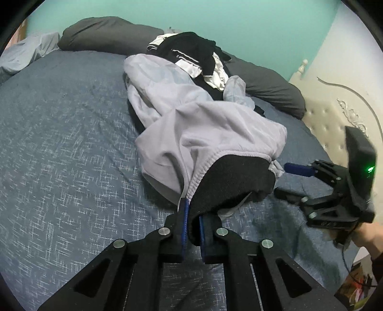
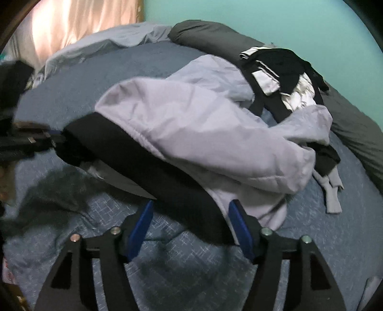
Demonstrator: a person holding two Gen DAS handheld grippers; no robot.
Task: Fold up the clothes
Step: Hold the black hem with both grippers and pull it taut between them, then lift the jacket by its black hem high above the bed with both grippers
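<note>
A light lavender garment [image 1: 191, 119] with a black inner lining at its elastic waistband [image 1: 234, 177] lies crumpled on the blue bed [image 1: 59, 143]. My left gripper [image 1: 192, 222] is shut on the waistband's near end. My right gripper [image 2: 189, 222] is open, its blue pads either side of the waistband's other end [image 2: 167, 177]. In the left wrist view the right gripper [image 1: 284, 181] reaches the garment's right edge. In the right wrist view the left gripper [image 2: 53, 141] holds the band at far left. A black and white garment [image 1: 191, 55] lies behind the lavender one.
Dark grey pillows [image 1: 107, 33] run along the teal wall. A cream tufted headboard [image 1: 335, 114] stands at right in the left wrist view. A pale sheet [image 2: 95, 43] and a lit curtain [image 2: 71, 21] sit at far left in the right wrist view.
</note>
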